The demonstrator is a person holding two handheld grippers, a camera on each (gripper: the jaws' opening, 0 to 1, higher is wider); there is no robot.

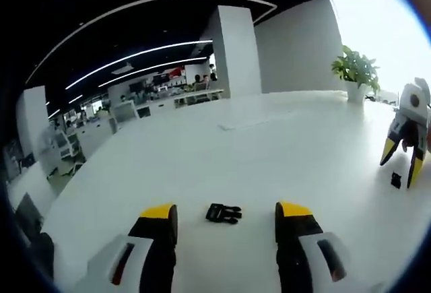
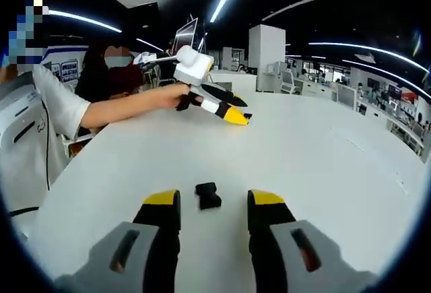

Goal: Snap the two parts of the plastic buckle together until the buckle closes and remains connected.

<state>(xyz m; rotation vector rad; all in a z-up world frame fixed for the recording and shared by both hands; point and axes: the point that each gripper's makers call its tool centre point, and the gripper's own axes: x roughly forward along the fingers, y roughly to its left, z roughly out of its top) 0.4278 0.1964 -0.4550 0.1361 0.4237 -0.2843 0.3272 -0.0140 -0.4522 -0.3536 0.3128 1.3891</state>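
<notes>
The white table carries both buckle halves, well apart from each other. The left gripper hovers low over the table with jaws released; the pronged buckle half lies on the surface between its yellow tips, touching neither. The right gripper is likewise spread wide, and the socket buckle half lies between its tips, ungrasped. A potted plant stands near the table's far edge.

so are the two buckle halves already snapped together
No, the pronged buckle half lies on the table between the left gripper's jaws, apart from the other half.
</notes>
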